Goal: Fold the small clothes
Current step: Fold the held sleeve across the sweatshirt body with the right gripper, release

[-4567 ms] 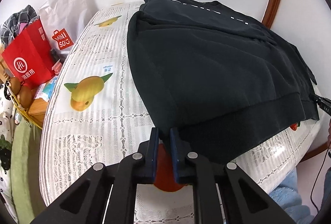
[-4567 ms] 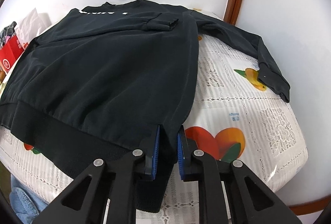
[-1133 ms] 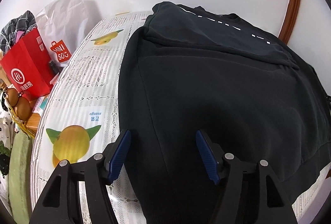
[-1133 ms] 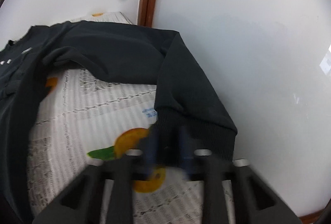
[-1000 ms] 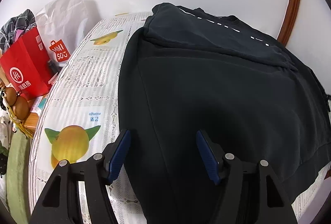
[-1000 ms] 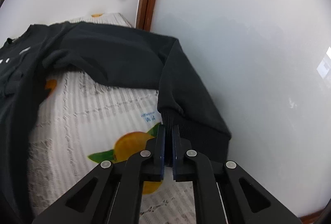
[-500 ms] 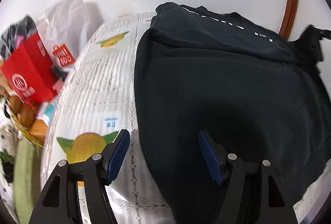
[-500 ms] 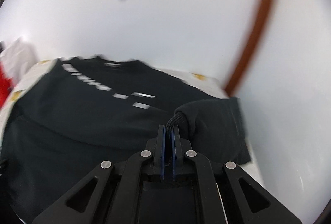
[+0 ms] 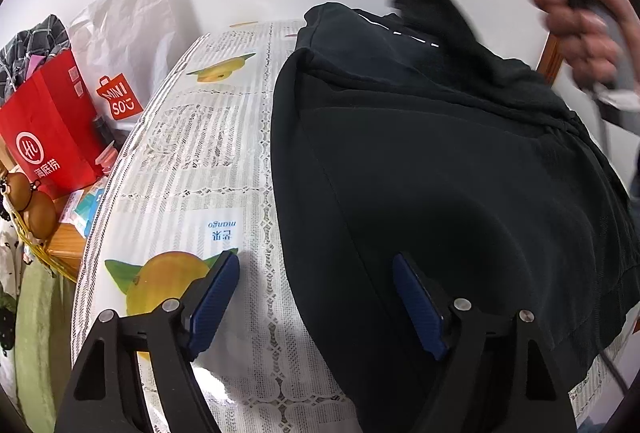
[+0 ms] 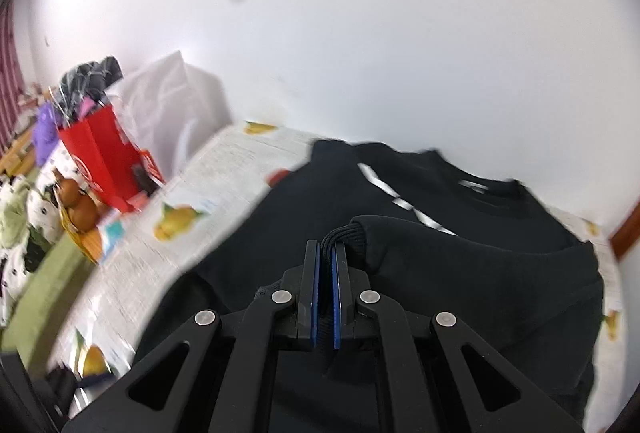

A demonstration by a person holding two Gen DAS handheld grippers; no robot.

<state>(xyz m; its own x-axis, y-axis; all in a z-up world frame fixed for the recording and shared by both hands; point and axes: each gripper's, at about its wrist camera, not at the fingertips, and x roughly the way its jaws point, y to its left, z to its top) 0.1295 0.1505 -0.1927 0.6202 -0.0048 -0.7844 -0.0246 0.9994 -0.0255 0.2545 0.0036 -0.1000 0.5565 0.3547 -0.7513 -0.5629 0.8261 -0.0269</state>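
Item: black sweatshirt (image 9: 460, 169), lying flat on the table (image 9: 192, 161) with its lace cloth and fruit prints, covering the right half up to the far edge; hem at the near edge, collar toward the wall, so its long axis runs near to far. Change noted: a second ago my right gripper (image 10: 325, 265) had the sleeve cuff (image 10: 346, 233) out at the table's right edge; now the cuff is up in the air over the chest of the garment, sleeve trailing behind it. I read that as the right sleeve partway through being folded inward across the body, not yet laid down. Right tongs: clenched on the ribbed cuff, fabric bunched between the blue pads. In the left view my right hand (image 9: 580, 21) shows blurred, high above the collar. Left gripper (image 9: 316, 293): released, jaws just widened, hovering at the near left side seam with one pad over bare cloth and the other over the sweatshirt, nothing pinched. Also present, beyond the left edge: red bag (image 9: 48, 137), white bag (image 9: 128, 45).
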